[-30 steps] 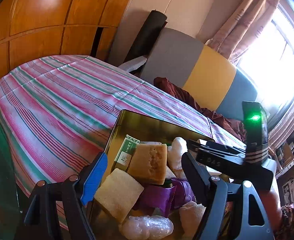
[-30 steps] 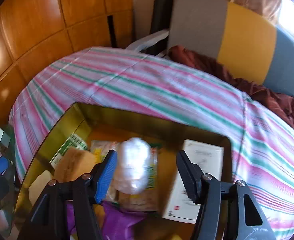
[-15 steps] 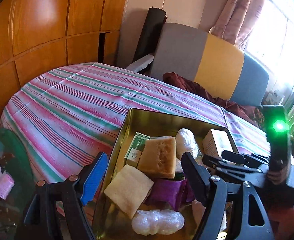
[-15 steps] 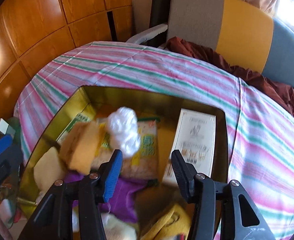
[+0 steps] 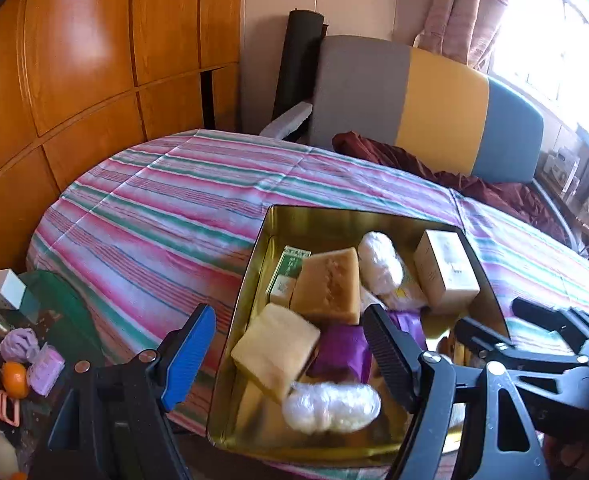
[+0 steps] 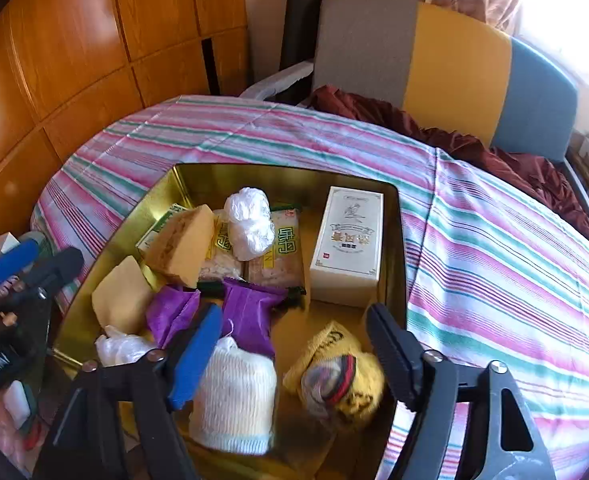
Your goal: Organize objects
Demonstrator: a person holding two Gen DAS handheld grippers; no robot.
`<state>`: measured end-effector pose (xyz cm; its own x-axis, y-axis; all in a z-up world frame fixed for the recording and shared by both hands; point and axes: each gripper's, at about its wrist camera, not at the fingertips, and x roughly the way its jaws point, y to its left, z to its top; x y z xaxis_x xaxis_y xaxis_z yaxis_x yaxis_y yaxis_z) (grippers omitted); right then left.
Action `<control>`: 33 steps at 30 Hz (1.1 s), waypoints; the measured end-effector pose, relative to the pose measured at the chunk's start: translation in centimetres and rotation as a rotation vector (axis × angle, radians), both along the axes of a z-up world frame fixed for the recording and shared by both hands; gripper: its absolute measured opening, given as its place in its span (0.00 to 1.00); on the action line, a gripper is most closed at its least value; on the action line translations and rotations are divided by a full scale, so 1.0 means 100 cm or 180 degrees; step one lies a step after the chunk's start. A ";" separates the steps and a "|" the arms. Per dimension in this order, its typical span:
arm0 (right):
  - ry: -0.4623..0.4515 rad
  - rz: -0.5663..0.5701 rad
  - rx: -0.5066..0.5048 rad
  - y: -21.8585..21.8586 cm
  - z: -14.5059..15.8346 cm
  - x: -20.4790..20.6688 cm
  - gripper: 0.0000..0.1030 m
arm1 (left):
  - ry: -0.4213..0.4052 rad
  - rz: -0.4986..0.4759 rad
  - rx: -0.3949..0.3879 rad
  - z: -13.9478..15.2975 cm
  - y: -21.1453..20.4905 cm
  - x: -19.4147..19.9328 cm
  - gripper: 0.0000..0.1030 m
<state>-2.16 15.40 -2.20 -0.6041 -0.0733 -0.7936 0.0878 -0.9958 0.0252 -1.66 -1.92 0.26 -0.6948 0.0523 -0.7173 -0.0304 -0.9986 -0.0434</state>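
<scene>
Grippers hovering over gold tin (image 6: 394, 216). Left gripper (image 5: 290, 354) gaping, empty. Right gripper (image 6: 294, 348) just widening, holding nothing; white bundle (image 6: 250, 224) lying inside.

Right gripper (image 6: 292, 354): jaws apart, just opened, nothing between them, above gold tin (image 6: 398, 240) holding white plastic bundle (image 6: 250, 224).

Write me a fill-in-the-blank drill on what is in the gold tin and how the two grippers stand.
1. The white box lies inside the ____ tin.
2. The white plastic-wrapped bundle rests on top of the ____ packets.
3. The right gripper, its jaws just opened, holds ____.
4. The tin sits on a ____ cloth.

Missing words: gold; snack; nothing; striped
</scene>
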 end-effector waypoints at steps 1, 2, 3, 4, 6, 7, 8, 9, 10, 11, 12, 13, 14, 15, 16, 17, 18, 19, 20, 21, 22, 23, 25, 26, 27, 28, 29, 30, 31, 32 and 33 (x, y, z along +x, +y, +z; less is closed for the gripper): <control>0.0022 -0.0011 -0.0026 0.000 0.003 0.003 0.82 | 0.0005 0.0016 -0.0041 0.001 0.001 0.003 0.75; 0.0057 -0.0043 -0.0058 0.001 0.006 0.008 0.86 | 0.0028 0.0023 -0.0079 0.001 0.002 0.005 0.75; 0.0084 -0.0067 -0.0080 0.001 0.009 0.010 0.88 | 0.0055 0.0027 -0.0129 0.002 0.003 0.008 0.75; 0.0112 -0.0089 -0.0098 0.001 0.012 0.014 0.92 | 0.0069 0.0038 -0.0187 0.003 0.004 0.011 0.75; 0.0176 -0.0165 -0.0105 0.001 0.017 0.022 0.97 | 0.0058 0.0052 -0.0253 0.004 0.005 0.013 0.75; 0.0202 -0.0176 -0.0119 0.000 0.019 0.025 0.98 | 0.0033 0.0062 -0.0291 0.004 0.005 0.014 0.75; 0.0228 -0.0178 -0.0129 -0.002 0.021 0.029 1.00 | 0.0006 0.0081 -0.0320 0.004 0.005 0.015 0.75; 0.0254 -0.0198 -0.0118 -0.004 0.022 0.033 1.00 | -0.0025 0.0100 -0.0358 0.003 0.005 0.016 0.75; 0.0276 -0.0215 -0.0094 -0.006 0.024 0.035 1.00 | -0.0045 0.0140 -0.0425 0.003 0.005 0.017 0.75; 0.0300 -0.0237 -0.0042 -0.008 0.025 0.038 1.00 | -0.0049 0.0168 -0.0473 0.003 0.005 0.018 0.75; 0.0319 -0.0260 0.0004 -0.010 0.027 0.039 1.00 | -0.0043 0.0179 -0.0504 0.002 0.005 0.020 0.75; 0.0340 -0.0295 0.0056 -0.012 0.028 0.041 1.00 | -0.0044 0.0187 -0.0517 0.003 0.004 0.021 0.75; 0.0353 -0.0342 0.0104 -0.013 0.029 0.043 1.00 | -0.0068 0.0191 -0.0512 0.003 0.003 0.022 0.75; 0.0351 -0.0379 0.0126 -0.014 0.029 0.044 1.00 | -0.0086 0.0183 -0.0497 0.003 0.002 0.021 0.75; 0.0346 -0.0423 0.0138 -0.014 0.030 0.045 1.00 | -0.0099 0.0185 -0.0476 0.003 0.000 0.021 0.75; 0.0338 -0.0483 0.0149 -0.014 0.030 0.046 1.00 | -0.0103 0.0196 -0.0477 0.004 -0.001 0.021 0.75; 0.0338 -0.0506 0.0148 -0.013 0.031 0.047 1.00 | -0.0102 0.0209 -0.0486 0.005 -0.002 0.022 0.74; 0.0351 -0.0511 0.0133 -0.012 0.032 0.047 1.00 | -0.0093 0.0206 -0.0478 0.006 -0.003 0.022 0.74; 0.0374 -0.0510 0.0120 -0.012 0.033 0.049 1.00 | -0.0096 0.0200 -0.0470 0.007 -0.003 0.022 0.74; 0.0382 -0.0516 0.0125 -0.012 0.033 0.050 1.00 | -0.0103 0.0198 -0.0455 0.008 -0.003 0.023 0.74; 0.0378 -0.0548 0.0140 -0.012 0.034 0.051 1.00 | -0.0097 0.0195 -0.0422 0.009 -0.004 0.024 0.74; 0.0372 -0.0582 0.0147 -0.013 0.034 0.052 1.00 | -0.0086 0.0191 -0.0397 0.010 -0.005 0.025 0.74; 0.0347 -0.0638 0.0143 -0.013 0.034 0.053 1.00 | -0.0087 0.0191 -0.0380 0.011 -0.006 0.025 0.74; 0.0333 -0.0661 0.0155 -0.013 0.034 0.053 1.00 | -0.0086 0.0195 -0.0383 0.011 -0.006 0.025 0.74; 0.0323 -0.0678 0.0164 -0.013 0.033 0.053 1.00 | -0.0082 0.0202 -0.0397 0.011 -0.006 0.024 0.74; 0.0314 -0.0681 0.0164 -0.014 0.032 0.052 1.00 | -0.0079 0.0205 -0.0405 0.011 -0.006 0.024 0.74; 0.0298 -0.0683 0.0164 -0.014 0.031 0.052 1.00 | -0.0083 0.0208 -0.0407 0.010 -0.006 0.024 0.74; 0.0288 -0.0692 0.0170 -0.013 0.029 0.051 1.00 | -0.0092 0.0214 -0.0406 0.010 -0.006 0.024 0.73; 0.0282 -0.0712 0.0189 -0.013 0.028 0.051 1.00 | -0.0096 0.0209 -0.0393 0.010 -0.006 0.024 0.73; 0.0268 -0.0732 0.0224 -0.013 0.026 0.050 1.00 | -0.0099 0.0202 -0.0389 0.010 -0.007 0.023 0.73; 0.0248 -0.0725 0.0235 -0.014 0.025 0.048 1.00 | -0.0102 0.0202 -0.0388 0.010 -0.007 0.023 0.73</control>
<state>2.68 14.02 0.29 -0.6580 0.1283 -0.7420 -0.1405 -0.9890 -0.0464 0.67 -2.61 1.29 -0.6707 -0.0799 -0.7374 0.0325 -0.9964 0.0784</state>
